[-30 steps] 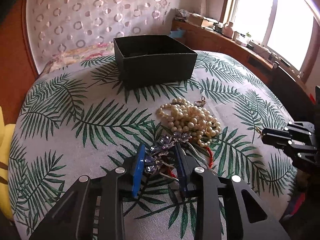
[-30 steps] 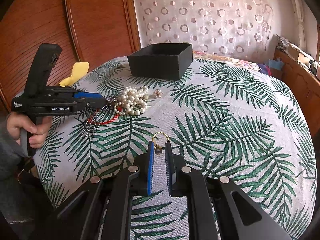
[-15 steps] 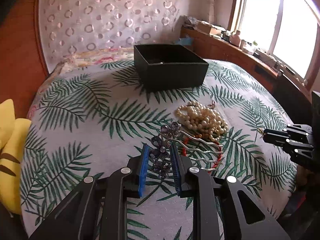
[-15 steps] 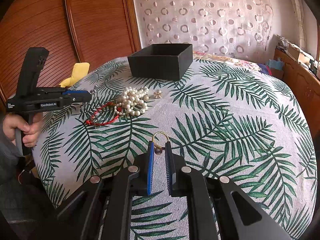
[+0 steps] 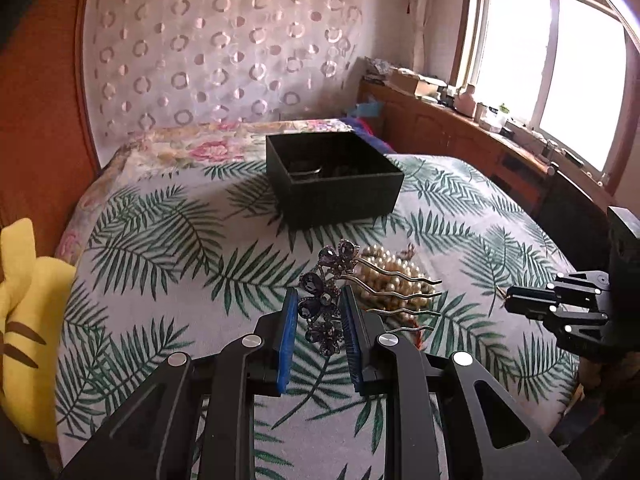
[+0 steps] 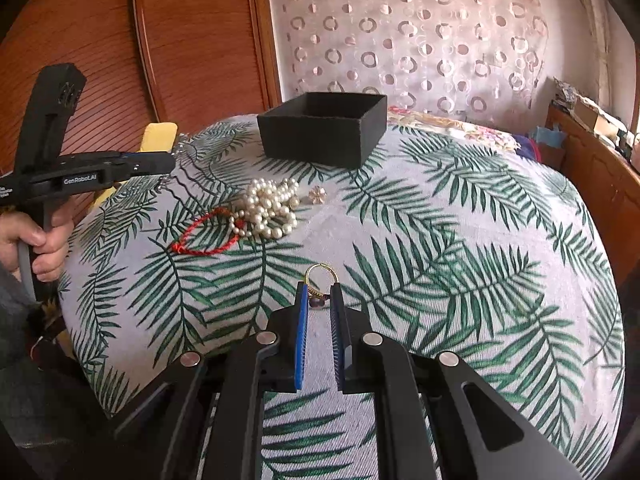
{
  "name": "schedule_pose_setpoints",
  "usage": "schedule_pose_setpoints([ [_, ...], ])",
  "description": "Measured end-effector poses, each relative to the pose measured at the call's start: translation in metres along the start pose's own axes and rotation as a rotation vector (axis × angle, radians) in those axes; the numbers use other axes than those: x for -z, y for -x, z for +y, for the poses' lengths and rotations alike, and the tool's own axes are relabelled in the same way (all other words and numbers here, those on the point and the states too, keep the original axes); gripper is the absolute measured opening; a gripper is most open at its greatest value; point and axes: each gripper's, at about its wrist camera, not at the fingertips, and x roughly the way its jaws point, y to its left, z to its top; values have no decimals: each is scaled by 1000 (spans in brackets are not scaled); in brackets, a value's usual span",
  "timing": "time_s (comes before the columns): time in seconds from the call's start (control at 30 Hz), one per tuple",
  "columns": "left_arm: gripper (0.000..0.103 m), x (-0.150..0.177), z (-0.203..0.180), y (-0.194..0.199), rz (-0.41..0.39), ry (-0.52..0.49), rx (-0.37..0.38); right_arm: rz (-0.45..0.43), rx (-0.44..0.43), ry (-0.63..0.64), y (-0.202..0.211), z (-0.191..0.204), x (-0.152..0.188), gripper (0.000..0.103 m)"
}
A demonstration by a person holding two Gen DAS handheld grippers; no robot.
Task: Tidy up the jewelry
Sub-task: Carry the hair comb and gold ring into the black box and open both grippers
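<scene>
My left gripper (image 5: pixel 319 295) is shut on a purple jewelled flower hair comb (image 5: pixel 340 258) and holds it in the air above the leaf-print cloth, its silver prongs pointing right. In the right wrist view the left gripper (image 6: pixel 170 161) hovers at the left with the comb (image 6: pixel 180 180) hanging from its tip. A gold ring with a dark stone (image 6: pixel 322 270) is pinched in my right gripper (image 6: pixel 319 293), low over the cloth. An open black box (image 5: pixel 340 196) stands at the back, with something metallic inside it.
A heap of pearls (image 6: pixel 268 208), a red cord bracelet (image 6: pixel 204 236) and a small flower-shaped piece (image 6: pixel 317 194) lie on the cloth in front of the box (image 6: pixel 320 136). A yellow plush (image 5: pixel 24 300) sits off the left edge. A wooden ledge runs under the window.
The left gripper has closed on the hair comb and lifted it up off the cloth, away from the pearls and red cord. The right gripper and its ring have stayed still.
</scene>
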Motion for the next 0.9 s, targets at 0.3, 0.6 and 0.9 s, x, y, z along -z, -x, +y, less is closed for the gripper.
schedule_pose_setpoints([
  [0.3,20,-28,-4,-15,-36,-4,7,-29,-10,44,-13,-12,-39,12],
  [0.6,20,-66,-3,-32,-65,0,-23,-52,-19,126,-32,-27,-90,12],
  [0.9,20,-100,3,-55,-64,-1,-71,-54,-58,188,-60,-40,-135,12],
])
